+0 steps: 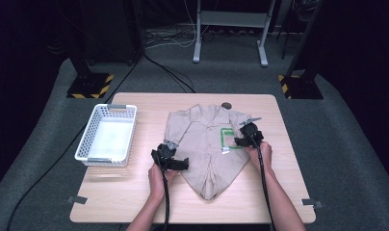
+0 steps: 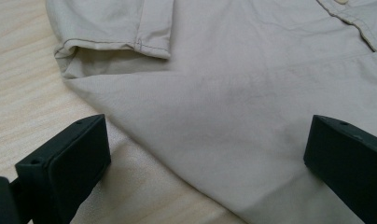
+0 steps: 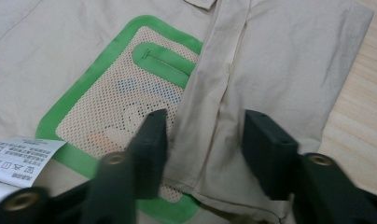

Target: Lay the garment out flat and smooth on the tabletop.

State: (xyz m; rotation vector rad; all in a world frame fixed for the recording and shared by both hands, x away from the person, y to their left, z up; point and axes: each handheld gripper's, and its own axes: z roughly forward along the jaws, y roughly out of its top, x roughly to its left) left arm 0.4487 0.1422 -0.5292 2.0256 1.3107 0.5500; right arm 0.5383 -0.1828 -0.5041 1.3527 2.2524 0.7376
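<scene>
One beige shirt (image 1: 207,144), one white basket (image 1: 107,135), one wooden table (image 1: 135,192) and two handheld grippers are shown; one green-edged mesh pocket (image 3: 126,102) is counted.

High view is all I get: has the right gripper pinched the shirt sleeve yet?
Observer: Not that I can see. In the right gripper view, the right gripper has a jaw on either side of the folded-in sleeve, with the cloth lying flat between them.
Operator: What's the green square next to it?
Observer: A green-bordered mesh patch on the shirt front. A white care label lies at its corner.
Operator: And the left gripper?
Observer: The left gripper is wide open, one jaw over the bare table and the other over the shirt's slanted edge.
</scene>
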